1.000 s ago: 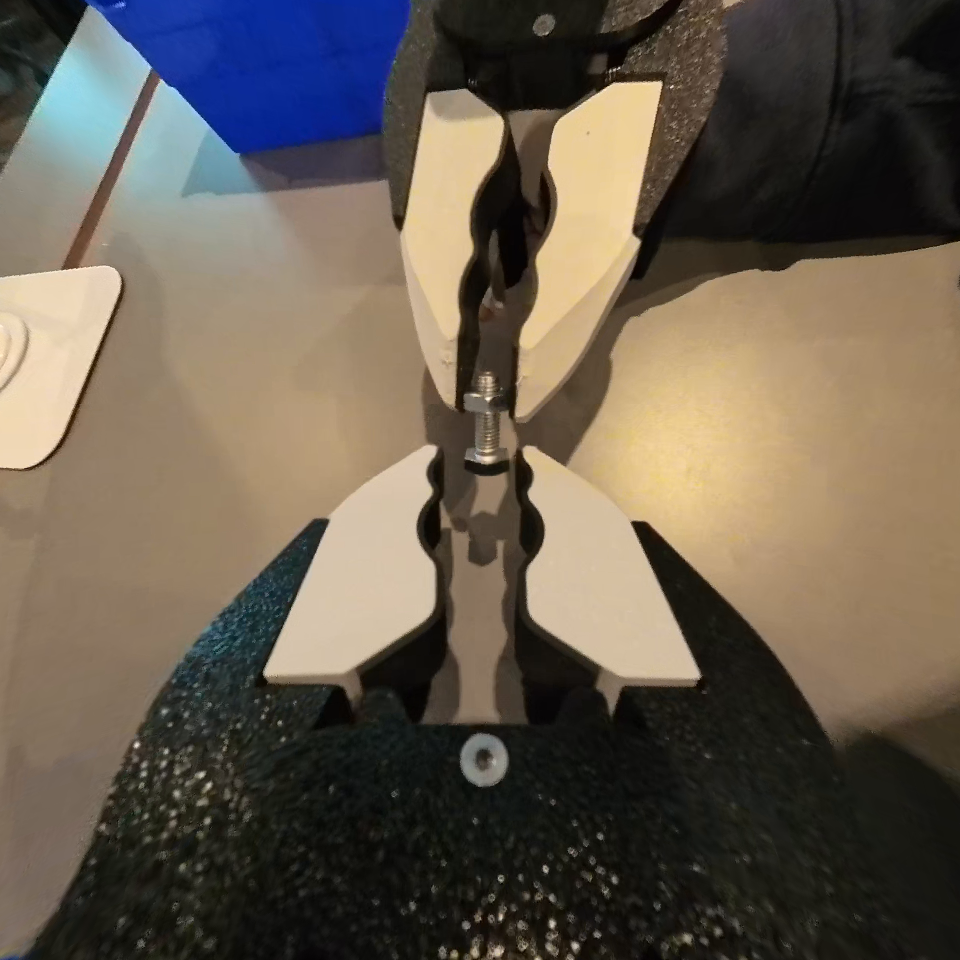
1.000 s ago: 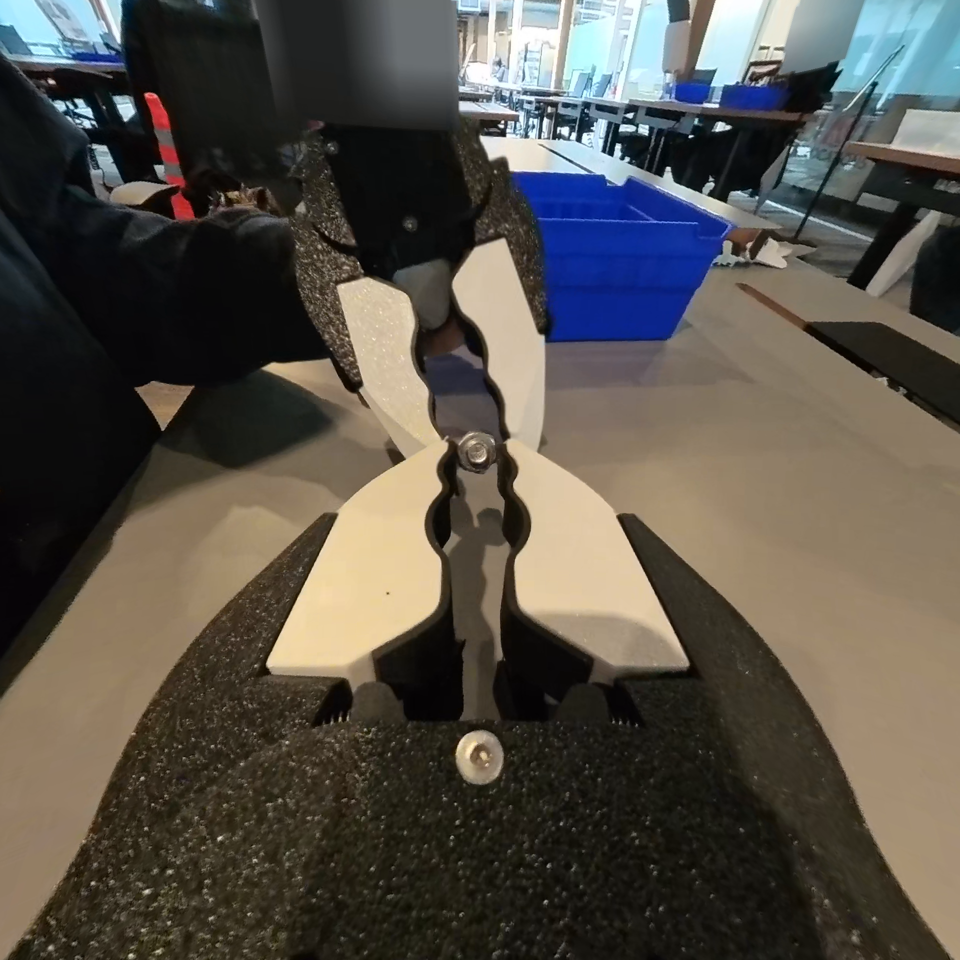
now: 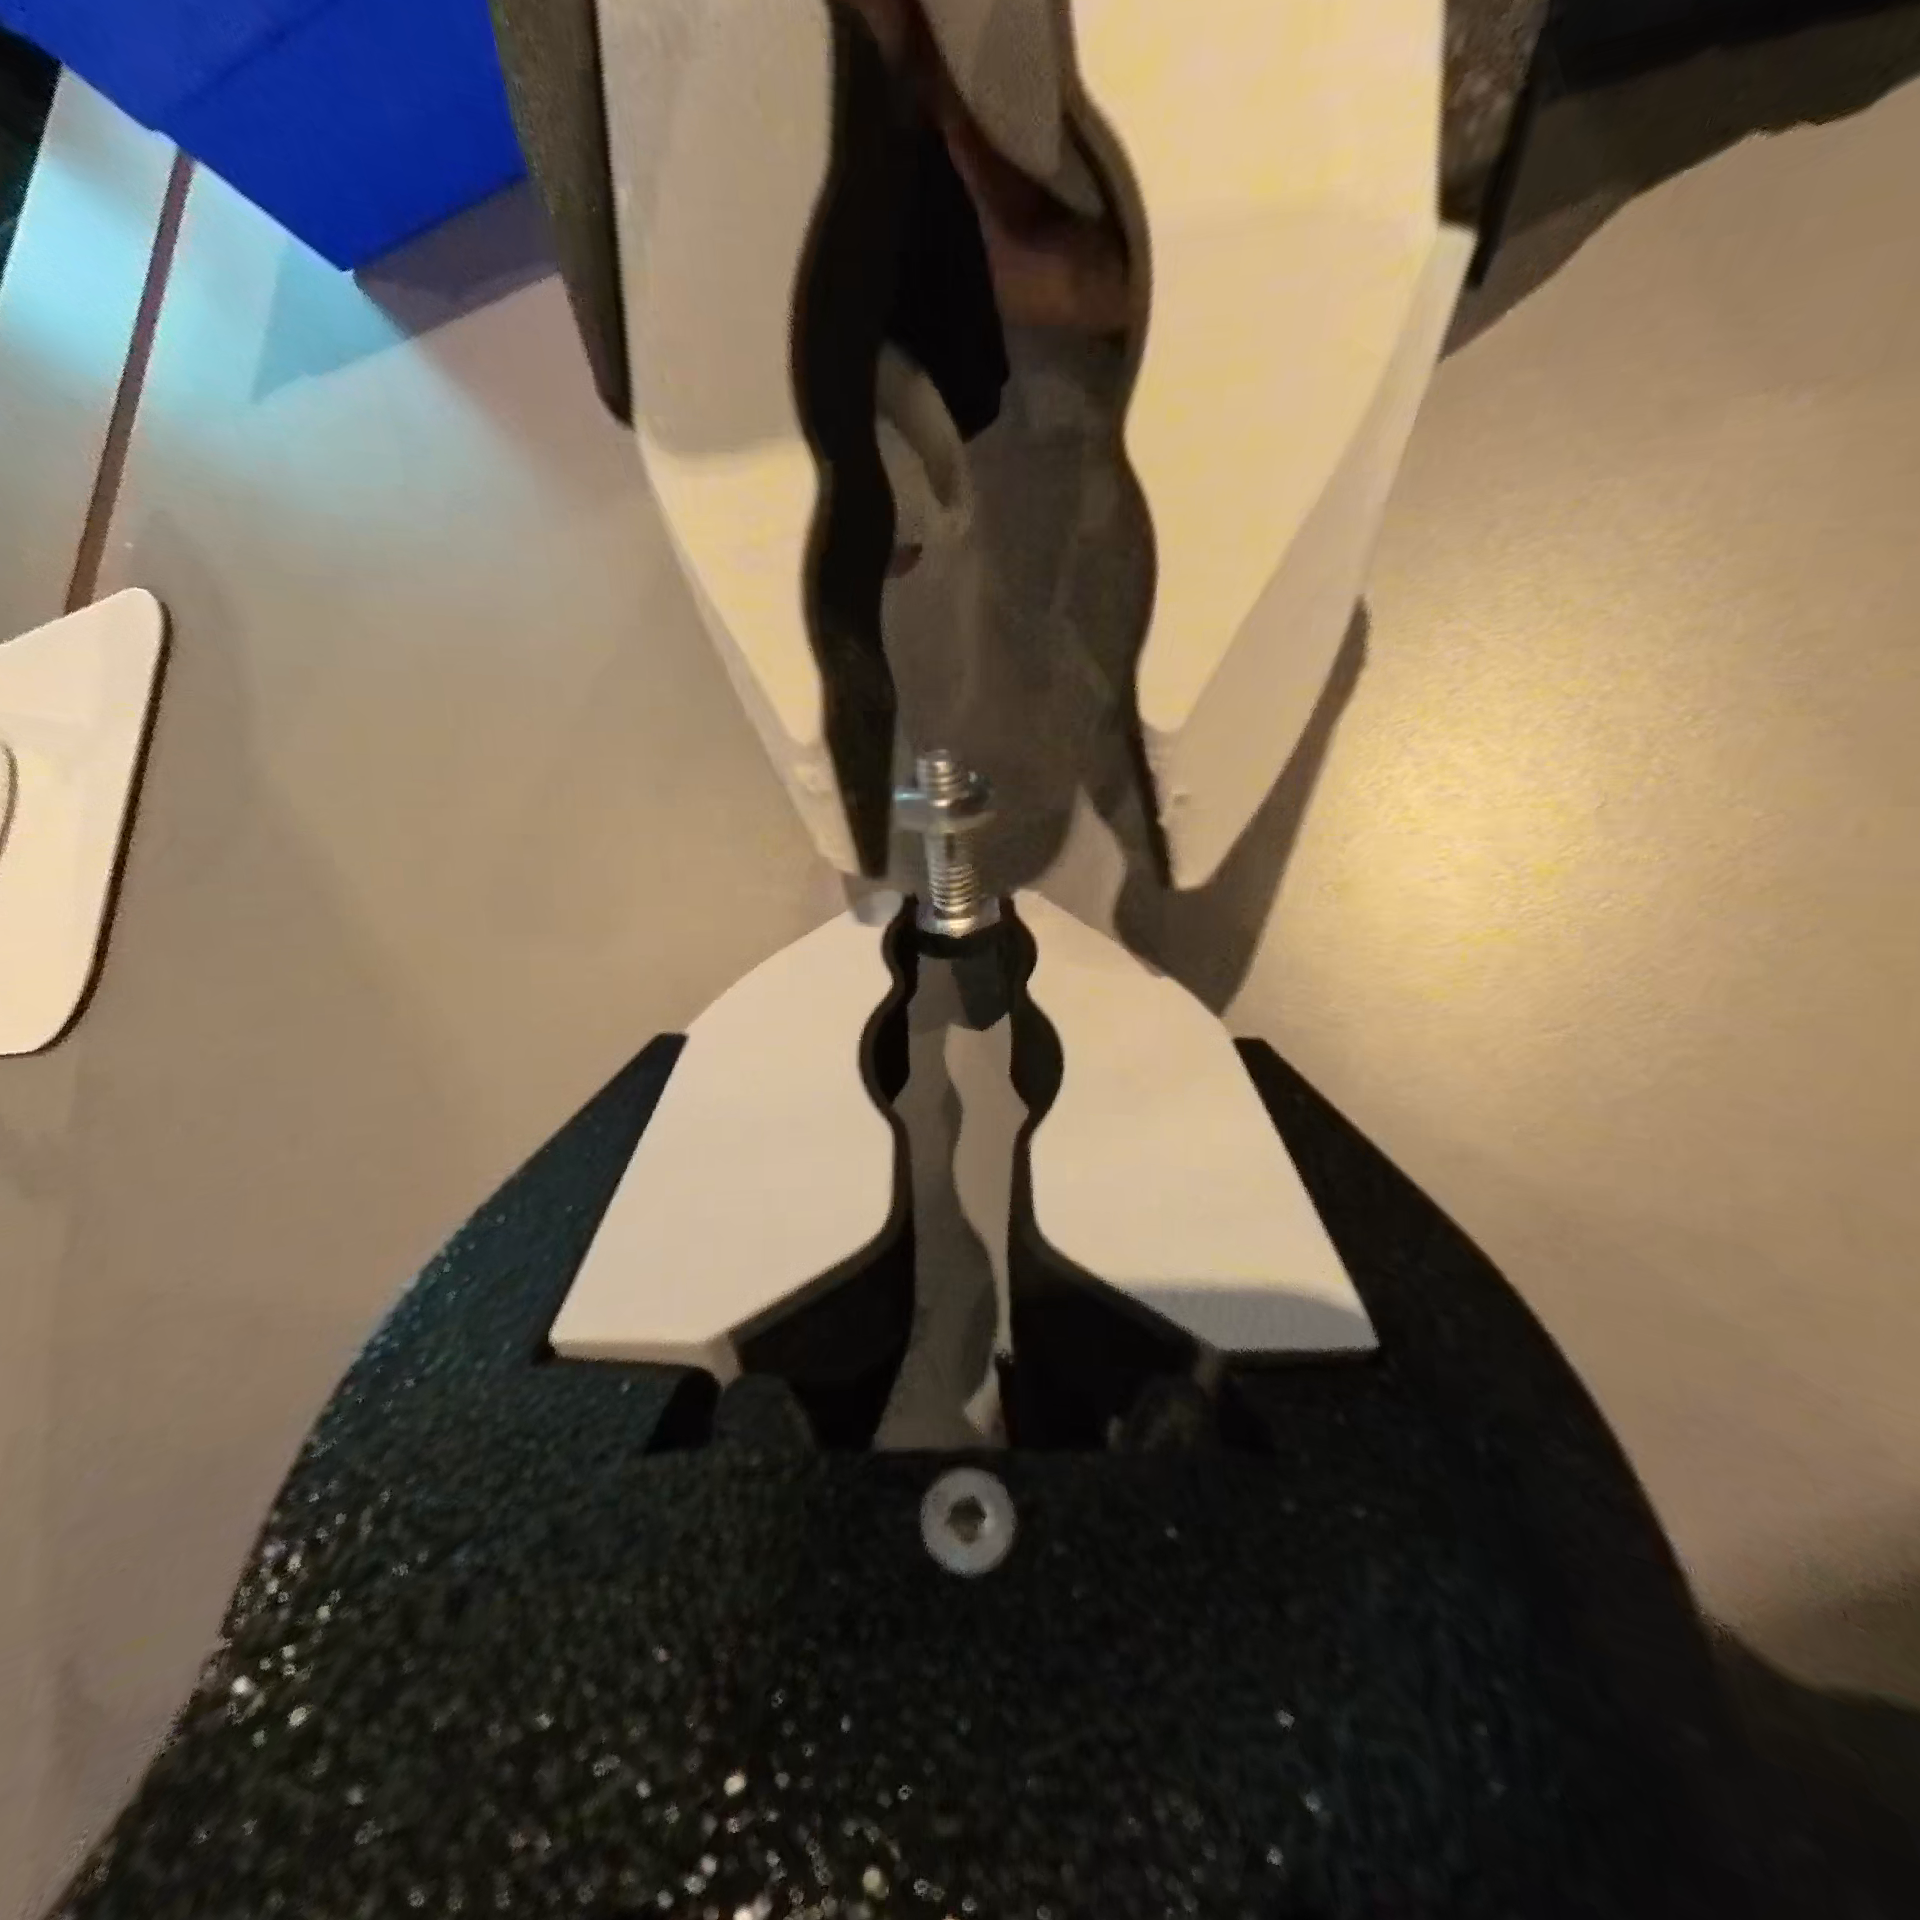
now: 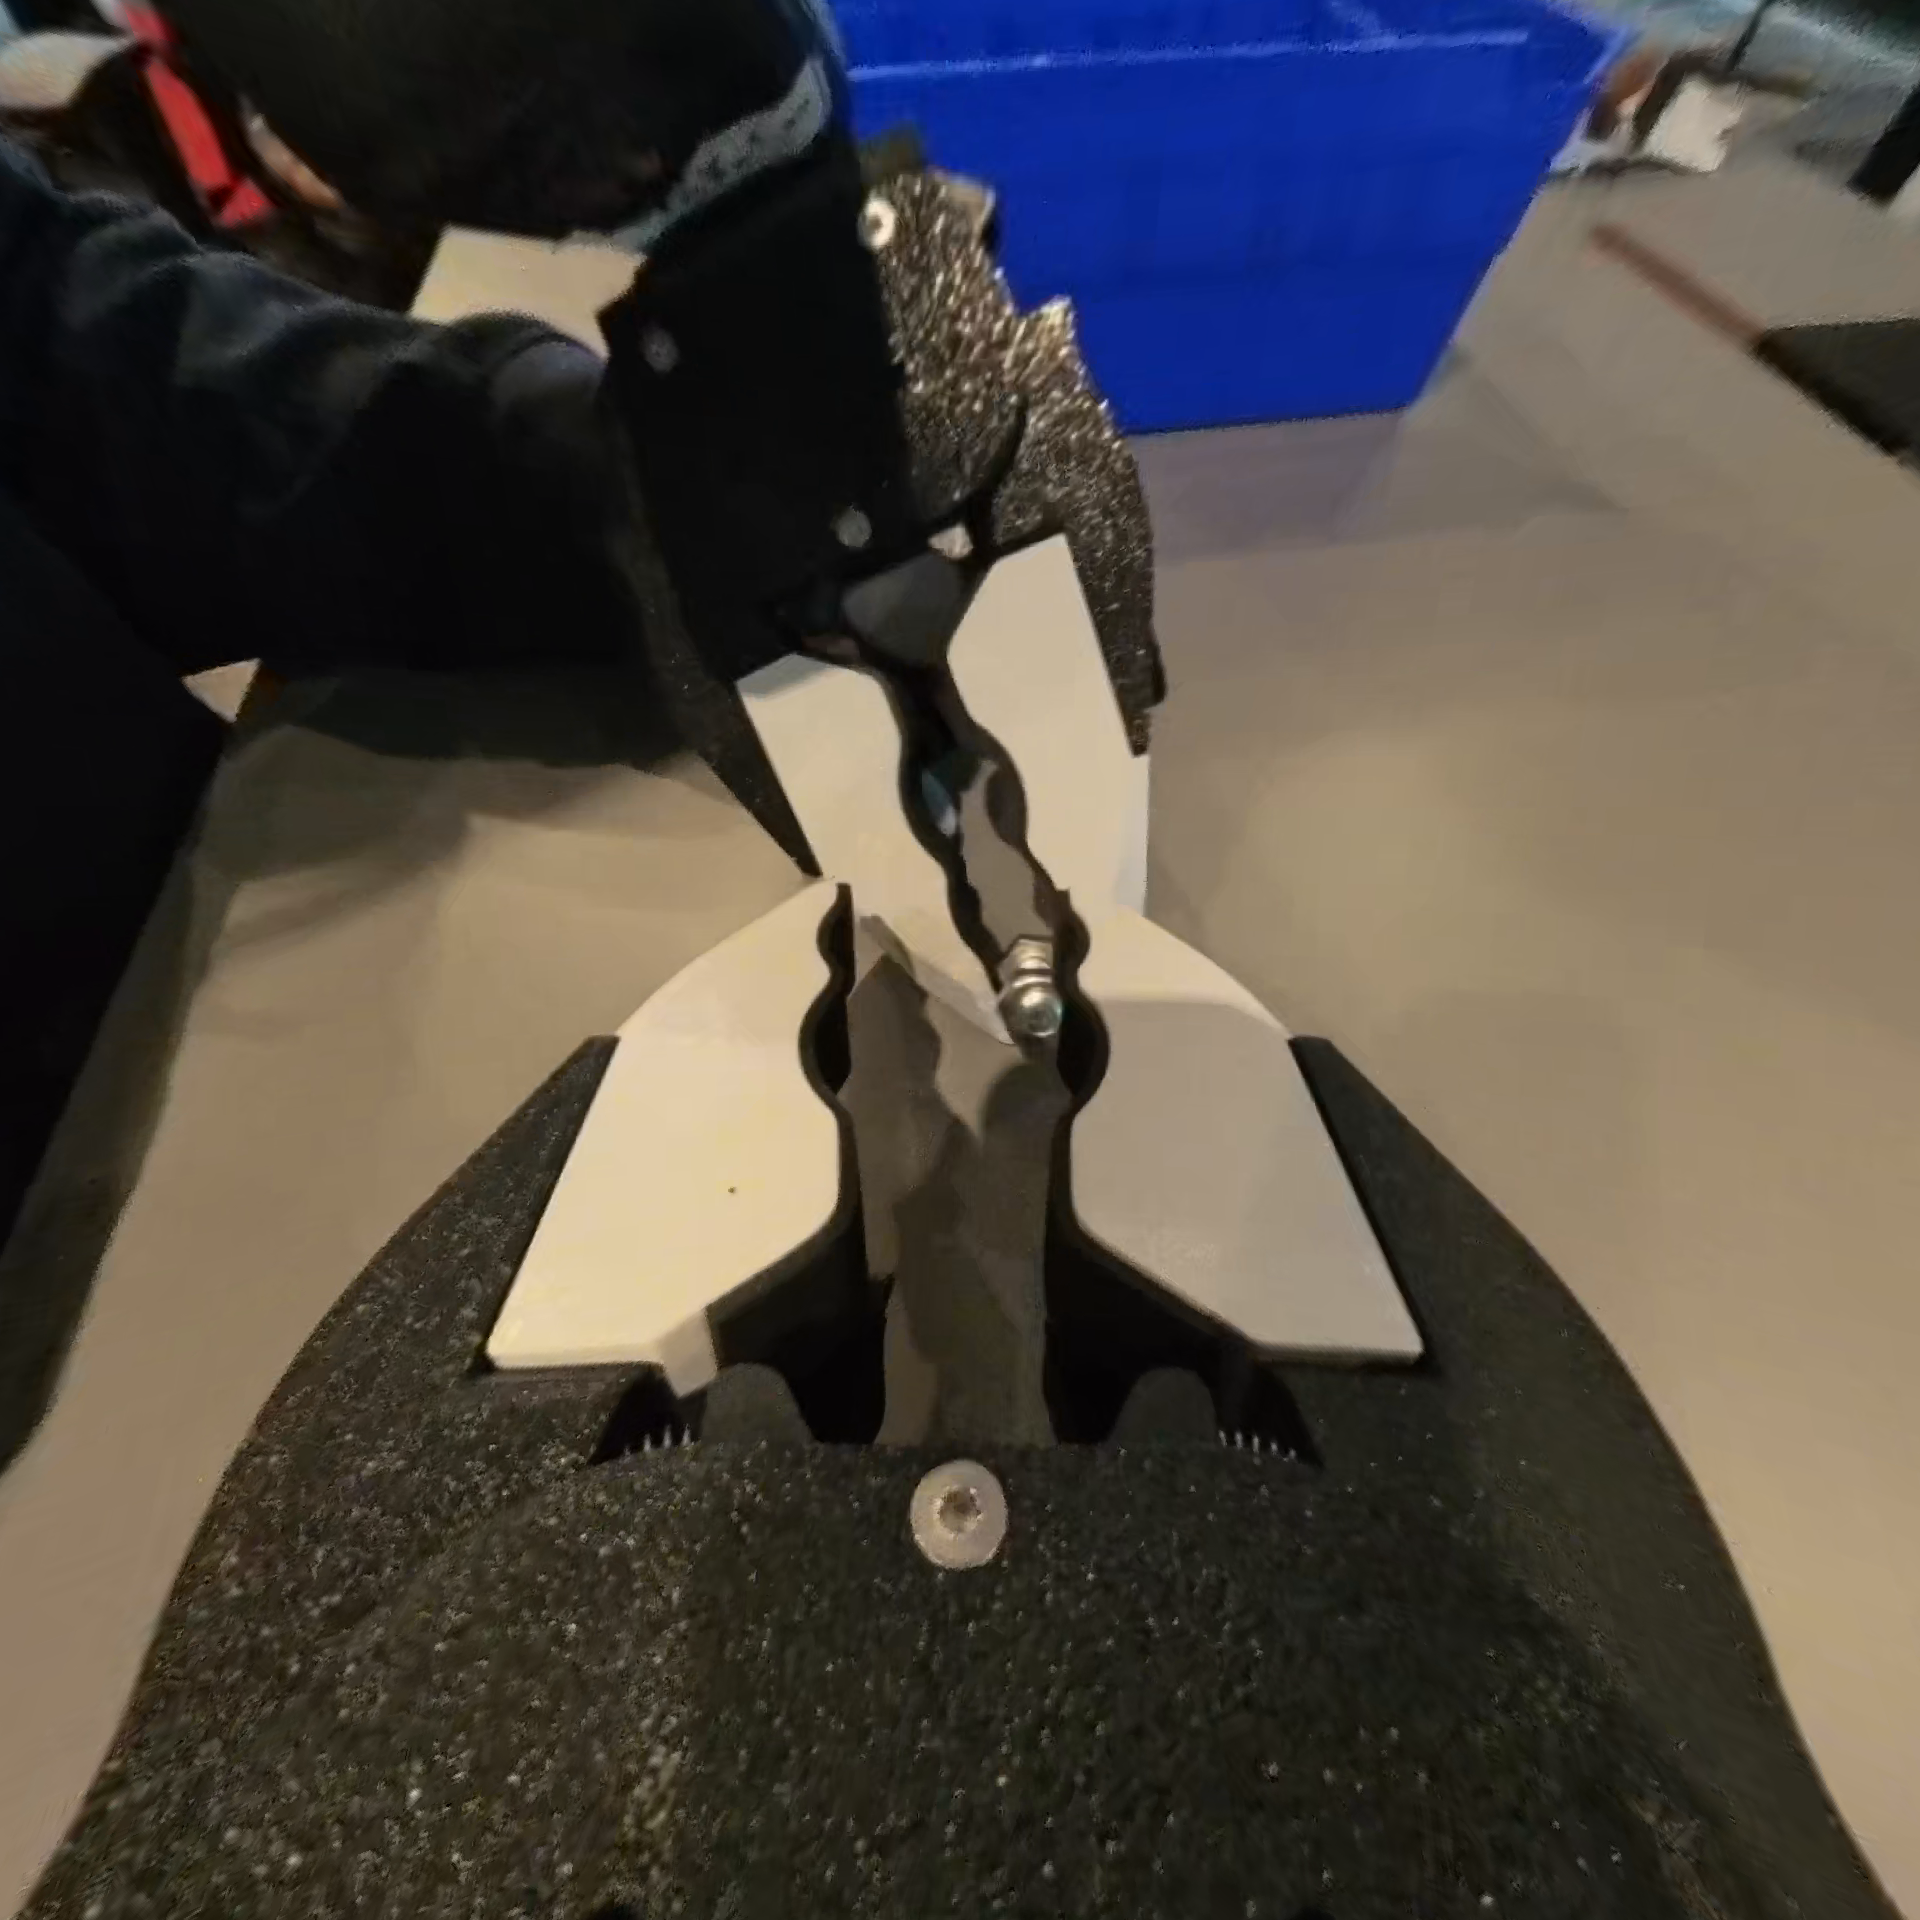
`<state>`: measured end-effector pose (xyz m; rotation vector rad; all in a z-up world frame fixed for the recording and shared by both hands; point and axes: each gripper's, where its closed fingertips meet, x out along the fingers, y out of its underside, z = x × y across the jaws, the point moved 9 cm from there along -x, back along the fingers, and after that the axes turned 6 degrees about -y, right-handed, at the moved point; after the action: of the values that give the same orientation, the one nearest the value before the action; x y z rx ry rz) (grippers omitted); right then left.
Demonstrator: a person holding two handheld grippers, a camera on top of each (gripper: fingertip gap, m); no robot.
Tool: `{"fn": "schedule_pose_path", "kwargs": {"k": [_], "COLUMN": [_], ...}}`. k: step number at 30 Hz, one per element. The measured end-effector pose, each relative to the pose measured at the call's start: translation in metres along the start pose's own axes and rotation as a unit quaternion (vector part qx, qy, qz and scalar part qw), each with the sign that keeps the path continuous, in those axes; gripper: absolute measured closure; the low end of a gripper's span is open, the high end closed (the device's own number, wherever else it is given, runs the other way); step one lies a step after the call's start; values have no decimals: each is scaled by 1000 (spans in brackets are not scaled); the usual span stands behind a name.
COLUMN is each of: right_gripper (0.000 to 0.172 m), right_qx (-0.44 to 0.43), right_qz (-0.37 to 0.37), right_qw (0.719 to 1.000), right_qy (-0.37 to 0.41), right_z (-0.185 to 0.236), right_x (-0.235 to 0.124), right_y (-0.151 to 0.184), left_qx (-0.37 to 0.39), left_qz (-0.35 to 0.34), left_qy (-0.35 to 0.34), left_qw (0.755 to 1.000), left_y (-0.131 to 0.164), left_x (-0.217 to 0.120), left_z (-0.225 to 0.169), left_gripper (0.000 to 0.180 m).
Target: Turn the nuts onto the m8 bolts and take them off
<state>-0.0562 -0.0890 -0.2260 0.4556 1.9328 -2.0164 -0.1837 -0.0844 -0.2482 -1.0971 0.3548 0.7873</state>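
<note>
Nut (image 3: pixel 940 805) released, right gripper (image 4: pixel 961 961) wider, closer

Silver bolt (image 3: pixel 948 862) upright, hex nut (image 3: pixel 940 808) near its tip

Dim warm light, blurred, edge-warped.

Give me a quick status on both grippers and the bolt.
Left gripper clamped on bolt head. Right gripper open around the nut end, nut still on the thread. Nothing in the way; blue bin well back.
</note>
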Motion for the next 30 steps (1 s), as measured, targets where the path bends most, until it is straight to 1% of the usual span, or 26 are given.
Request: {"fn": "schedule_pose_path", "kwargs": {"k": [1, 4, 7, 9, 10, 11, 13, 14, 15, 17, 19, 20, 21, 22, 24, 25, 26, 28, 30], "right_gripper": [134, 132, 136, 133, 131, 136, 138, 138, 137, 135, 136, 136, 136, 131, 135, 137, 139, 139, 136], "right_qx": [6, 40, 66, 52, 27, -9, -49, -41, -21, 14, 38, 43, 36, 17, -53, -83, -97, -65, -18], "right_qz": [7, 64, 78, 68, 54, 27, -27, -27, -9, 50, 97, 107, 104, 87, 32, 8, 0, 21, 72], "right_qw": [1000, 996, 995, 996, 998, 999, 998, 999, 999, 998, 994, 993, 994, 996, 998, 996, 995, 996, 995], "right_qy": [15, 37, 3, -11, -8, -14, 10, 24, 32, 43, 34, 25, 15, 11, -6, 7, 30, 60, 72], "right_z": [-2, -11, -11, -6, -3, 2, 8, 6, 2, -6, -8, -8, -6, -3, 9, 12, 13, 5, -5], "right_x": [-2, -7, -3, 1, 2, 1, -5, -9, -12, -14, -10, -6, -2, 1, 3, 1, -3, -12, -16], "right_y": [0, 11, 14, 9, 3, -4, -17, -18, -14, 0, 10, 11, 9, 3, -11, -17, -20, -16, -2], "left_qx": [-5, -14, -11, -9, -8, -8, -14, -15, -16, -15, -14, -14, -15, -15, -15, -15, -15, -17, -18], "left_qz": [-1, -4, 0, 3, 3, 5, 6, 5, 5, 5, 6, 6, 5, 5, 6, 7, 7, 6, 6], "left_qy": [3, 6, 5, 4, 4, 5, 9, 10, 9, 8, 7, 8, 9, 9, 9, 9, 9, 9, 9], "left_qw": [1000, 1000, 1000, 1000, 1000, 1000, 1000, 1000, 1000, 1000, 1000, 1000, 1000, 1000, 1000, 1000, 1000, 1000, 1000], "left_y": [0, 1, 1, 0, 0, -1, -1, 0, 0, 0, -1, -1, -1, -1, -1, -1, -1, -1, -1], "left_x": [0, 0, 0, 0, 0, 0, 0, 0, 0, 0, 0, 0, 0, 0, 0, 0, 0, 0, 0], "left_z": [0, 1, 1, 1, 1, 1, 2, 2, 2, 2, 1, 2, 2, 2, 2, 2, 2, 2, 2], "left_gripper": [166, 166, 166, 166, 166, 166, 166, 166, 166, 166, 166, 166, 166, 166, 166, 166, 166, 166, 166]}}
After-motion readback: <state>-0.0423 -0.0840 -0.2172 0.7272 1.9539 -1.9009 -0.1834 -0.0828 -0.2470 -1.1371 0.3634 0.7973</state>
